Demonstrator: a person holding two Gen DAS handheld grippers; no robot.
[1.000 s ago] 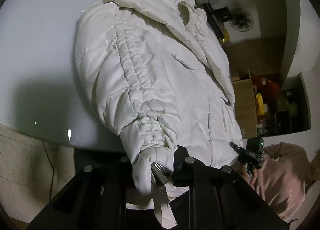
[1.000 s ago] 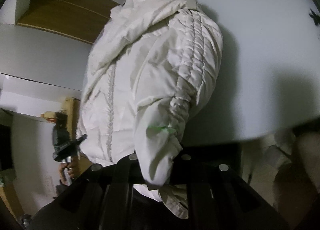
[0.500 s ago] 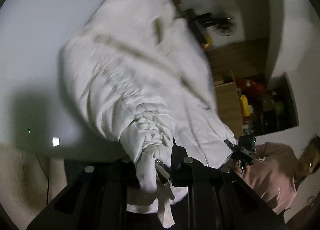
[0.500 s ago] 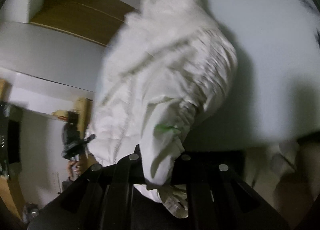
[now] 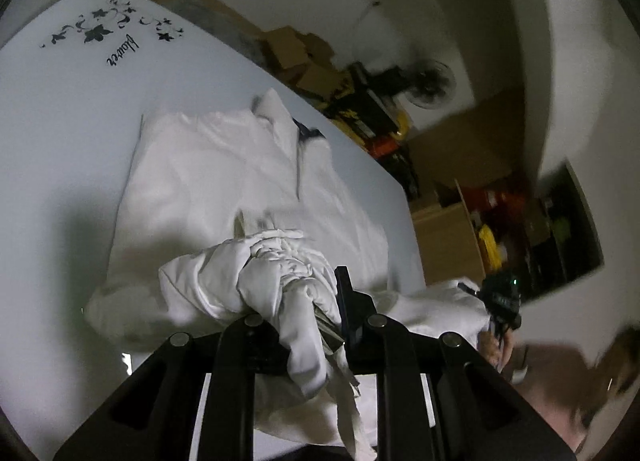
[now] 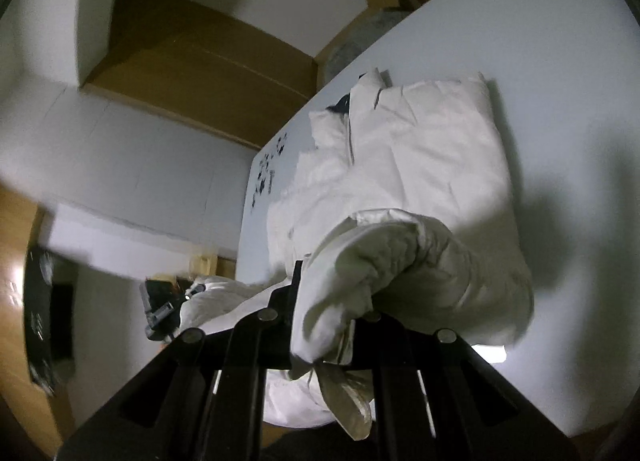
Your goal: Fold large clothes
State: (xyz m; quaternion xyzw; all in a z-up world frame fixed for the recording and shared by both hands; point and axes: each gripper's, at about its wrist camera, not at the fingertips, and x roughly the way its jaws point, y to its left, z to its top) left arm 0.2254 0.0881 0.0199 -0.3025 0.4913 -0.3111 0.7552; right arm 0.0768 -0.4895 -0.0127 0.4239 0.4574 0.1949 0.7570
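A white puffer jacket [image 5: 224, 181] lies flat on the white table [image 5: 60, 121], collar toward the far edge; it also shows in the right wrist view [image 6: 420, 157]. My left gripper [image 5: 308, 325] is shut on a bunched sleeve cuff [image 5: 280, 277], held over the jacket's near hem. My right gripper [image 6: 332, 325] is shut on the other sleeve cuff [image 6: 380, 261], also near the hem. Each gripper shows small in the other's view, the right gripper [image 5: 500, 301] and the left gripper [image 6: 160, 301]. The fingertips are hidden by fabric.
The table carries a black floral print [image 5: 100, 29] at its far corner. Cardboard boxes [image 5: 296, 57], a fan [image 5: 432, 85] and cluttered shelves [image 5: 500, 221] stand beyond the table's right side. A brown board [image 6: 200, 73] leans on the wall.
Both grippers have swung the sleeves forward and down. The jacket, which hung close before the cameras, now lies flat on the table with the cuffs brought in over its body.
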